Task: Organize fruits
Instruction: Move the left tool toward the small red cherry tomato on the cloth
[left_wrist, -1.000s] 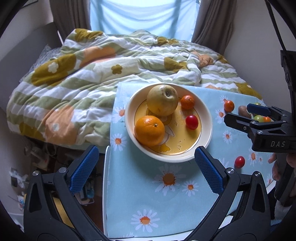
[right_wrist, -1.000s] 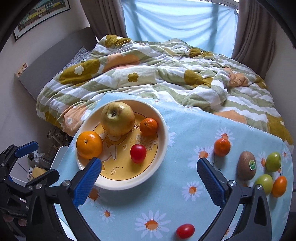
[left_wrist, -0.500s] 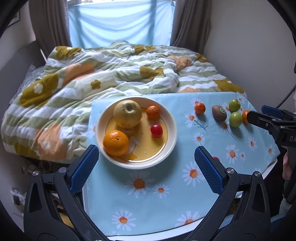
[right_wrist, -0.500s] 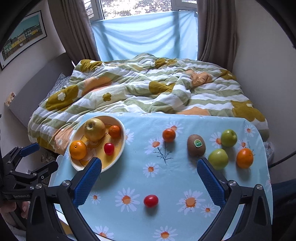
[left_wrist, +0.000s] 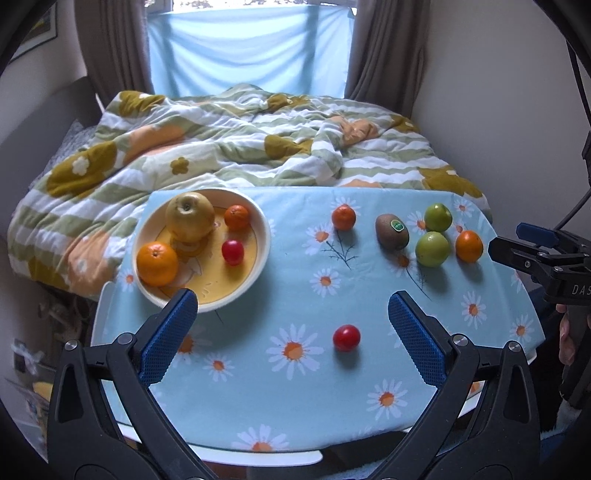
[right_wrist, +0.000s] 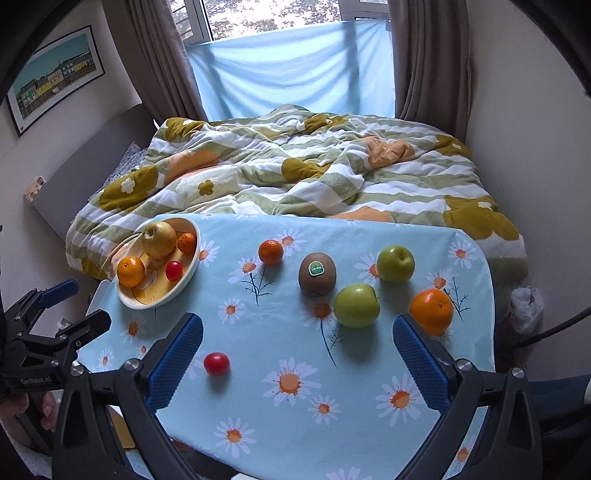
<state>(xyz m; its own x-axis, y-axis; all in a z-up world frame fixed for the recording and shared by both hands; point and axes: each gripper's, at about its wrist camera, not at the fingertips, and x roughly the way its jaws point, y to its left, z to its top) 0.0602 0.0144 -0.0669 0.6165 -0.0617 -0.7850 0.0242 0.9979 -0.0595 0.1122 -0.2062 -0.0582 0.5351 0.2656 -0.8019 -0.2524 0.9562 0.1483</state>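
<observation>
Both the left gripper (left_wrist: 291, 317) and right gripper (right_wrist: 297, 334) are hanging released and empty; the tomato (left_wrist: 346, 337), lying between the left jaws, is likeliest next for the plate (left_wrist: 264, 236).

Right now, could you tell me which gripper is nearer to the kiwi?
Right. The right gripper hangs open just short of the kiwi, which sits ahead between its fingers; the left gripper is farther off, toward the bowl.
</observation>
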